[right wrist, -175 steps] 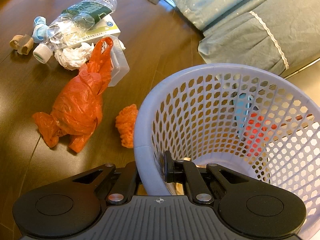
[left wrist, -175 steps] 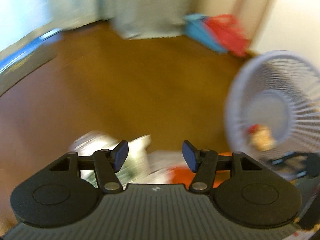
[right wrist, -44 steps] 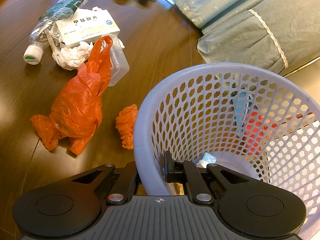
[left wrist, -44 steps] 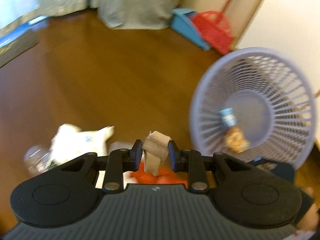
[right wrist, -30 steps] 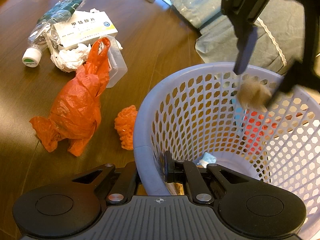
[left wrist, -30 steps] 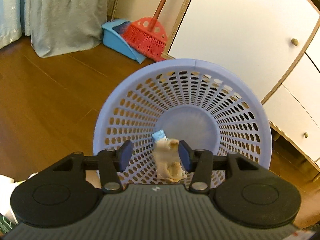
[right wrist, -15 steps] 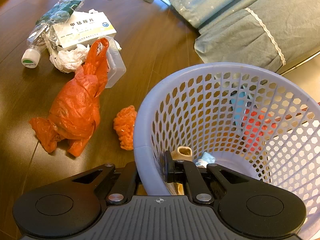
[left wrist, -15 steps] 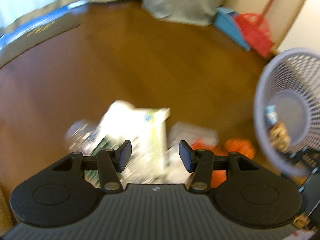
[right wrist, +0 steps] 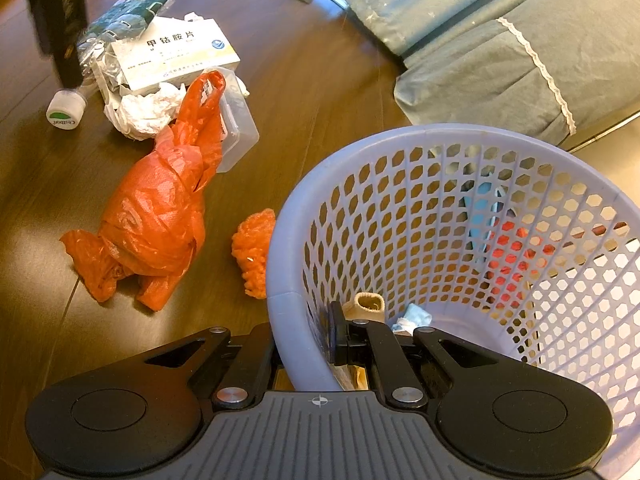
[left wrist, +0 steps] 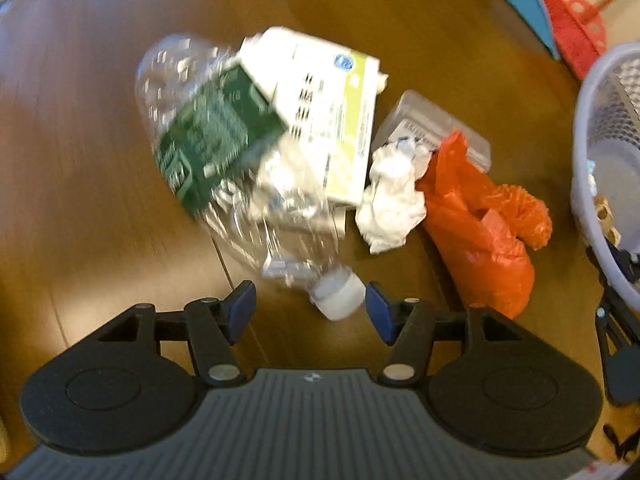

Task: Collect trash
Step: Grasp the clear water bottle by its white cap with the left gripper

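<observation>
The beige roll you carried now lies in the lavender basket — your left gripper has left it and hangs steeply over the floor litter, jaws just opened wider, empty, the plastic bottle cap between them, untouched. Your right gripper stays pinched on the basket's rim.

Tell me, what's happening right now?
Left hand-held gripper opening above bottle, empty. Right hand-held gripper clamps basket rim. Nothing blocking.
</observation>
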The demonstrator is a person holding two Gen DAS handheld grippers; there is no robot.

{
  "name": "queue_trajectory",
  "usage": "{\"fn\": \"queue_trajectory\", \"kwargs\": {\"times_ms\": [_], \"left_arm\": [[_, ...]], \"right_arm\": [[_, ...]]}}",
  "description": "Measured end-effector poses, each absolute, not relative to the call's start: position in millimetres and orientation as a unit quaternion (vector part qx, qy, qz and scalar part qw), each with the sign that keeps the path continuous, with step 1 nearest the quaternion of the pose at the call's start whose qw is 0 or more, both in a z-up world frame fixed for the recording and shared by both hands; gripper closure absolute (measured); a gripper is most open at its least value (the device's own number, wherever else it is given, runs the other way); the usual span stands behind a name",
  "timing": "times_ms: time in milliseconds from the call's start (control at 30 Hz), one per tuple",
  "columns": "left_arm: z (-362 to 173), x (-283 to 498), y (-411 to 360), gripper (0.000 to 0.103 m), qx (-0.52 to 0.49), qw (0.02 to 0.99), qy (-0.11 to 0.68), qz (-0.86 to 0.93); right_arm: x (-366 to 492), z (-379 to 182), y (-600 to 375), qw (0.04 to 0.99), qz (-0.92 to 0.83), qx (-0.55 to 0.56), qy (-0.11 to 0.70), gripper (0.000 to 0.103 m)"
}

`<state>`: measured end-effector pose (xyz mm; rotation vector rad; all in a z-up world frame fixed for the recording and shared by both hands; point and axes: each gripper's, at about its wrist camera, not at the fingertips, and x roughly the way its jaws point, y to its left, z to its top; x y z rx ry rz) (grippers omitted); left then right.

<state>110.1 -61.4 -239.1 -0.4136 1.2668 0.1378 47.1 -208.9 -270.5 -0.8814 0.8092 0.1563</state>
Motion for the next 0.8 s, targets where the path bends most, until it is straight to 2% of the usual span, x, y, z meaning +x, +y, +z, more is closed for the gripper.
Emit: {"fn": "queue_trajectory", "kwargs": {"times_ms": [133,267,367,433,500,800], "left_arm": [[-255.3,107.3,-59.7,0.049,-0.263,0.765,0.579,0.098],[-261.1,109.2,-63.4,0.064,-0.283,0.766,0.566,0.114],[-259.8,109.7,-60.3,0.065,-0.293,0.767,0.556,0.132],[-259.0,110.0,-58.3,0.069,-0.297,0.764,0.556,0.137],[-255.5,109.0,-57.4,0.074,-0.283,0.767,0.56,0.135],[-220.9,90.2,-52.2,0.074,-0.175,0.804,0.558,0.112]], "right_arm": [[46.0,-270.8,-208.8,0.823,0.074,-0.415,0.381,0.1],[45.6,-271.1,-208.6,0.823,0.074,-0.415,0.381,0.099],[45.3,-271.2,-208.7,0.823,0.074,-0.415,0.381,0.099],[45.9,-271.1,-208.4,0.823,0.074,-0.415,0.381,0.099],[45.9,-271.1,-208.4,0.823,0.073,-0.415,0.381,0.099],[45.3,-272.3,-208.4,0.825,0.071,-0.412,0.381,0.099]]}}
